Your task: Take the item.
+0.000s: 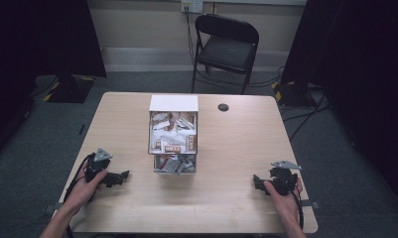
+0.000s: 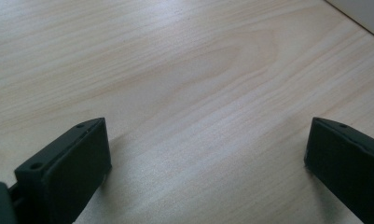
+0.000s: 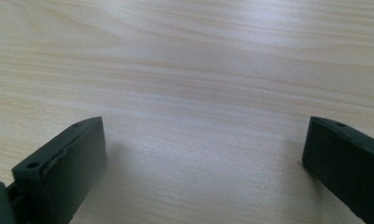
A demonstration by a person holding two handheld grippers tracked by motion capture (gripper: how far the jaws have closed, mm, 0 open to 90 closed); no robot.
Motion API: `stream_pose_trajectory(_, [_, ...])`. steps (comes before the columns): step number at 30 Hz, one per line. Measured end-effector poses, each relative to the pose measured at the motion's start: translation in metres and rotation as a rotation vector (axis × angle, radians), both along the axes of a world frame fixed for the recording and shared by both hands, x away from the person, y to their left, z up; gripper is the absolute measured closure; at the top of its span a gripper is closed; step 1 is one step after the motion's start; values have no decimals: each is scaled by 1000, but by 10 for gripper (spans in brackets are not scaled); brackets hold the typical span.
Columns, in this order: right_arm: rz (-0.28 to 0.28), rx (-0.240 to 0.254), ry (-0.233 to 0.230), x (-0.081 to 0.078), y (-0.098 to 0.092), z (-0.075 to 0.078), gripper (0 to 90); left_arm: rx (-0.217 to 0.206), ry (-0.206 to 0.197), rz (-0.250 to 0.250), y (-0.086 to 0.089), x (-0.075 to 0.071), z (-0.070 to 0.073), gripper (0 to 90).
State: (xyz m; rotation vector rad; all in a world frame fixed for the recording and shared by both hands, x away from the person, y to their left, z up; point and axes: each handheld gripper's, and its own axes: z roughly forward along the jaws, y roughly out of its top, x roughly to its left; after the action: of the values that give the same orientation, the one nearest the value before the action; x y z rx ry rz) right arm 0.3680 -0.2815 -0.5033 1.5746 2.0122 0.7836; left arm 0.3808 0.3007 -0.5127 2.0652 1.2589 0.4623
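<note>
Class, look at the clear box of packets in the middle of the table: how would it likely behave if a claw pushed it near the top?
The clear box stands tall on a narrow base, so a high push would probably tip it rather than slide it. The paper packets look light, so it likely weighs little. Its smooth walls may be slippery on the wooden table.

Table point(image 1: 236, 148): pale wood-grain, smooth, slight sheen. Left claw point(image 2: 205, 154), right claw point(image 3: 203, 154): matt black plastic.
</note>
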Motion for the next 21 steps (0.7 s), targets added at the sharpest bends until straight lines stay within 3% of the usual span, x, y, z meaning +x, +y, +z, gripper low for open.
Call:
stream_pose_trajectory(9, [-15,0,1,-1,2,1,19,0,0,-1,0,0,0,0])
stream_pose_trajectory(14, [5,9,-22,-3,4,4,163,0,0,-1,0,0,0,0])
stream_pose_trajectory(21, [20,25,-35,-5,8,9,159,-1,0,-1,0,0,0,0])
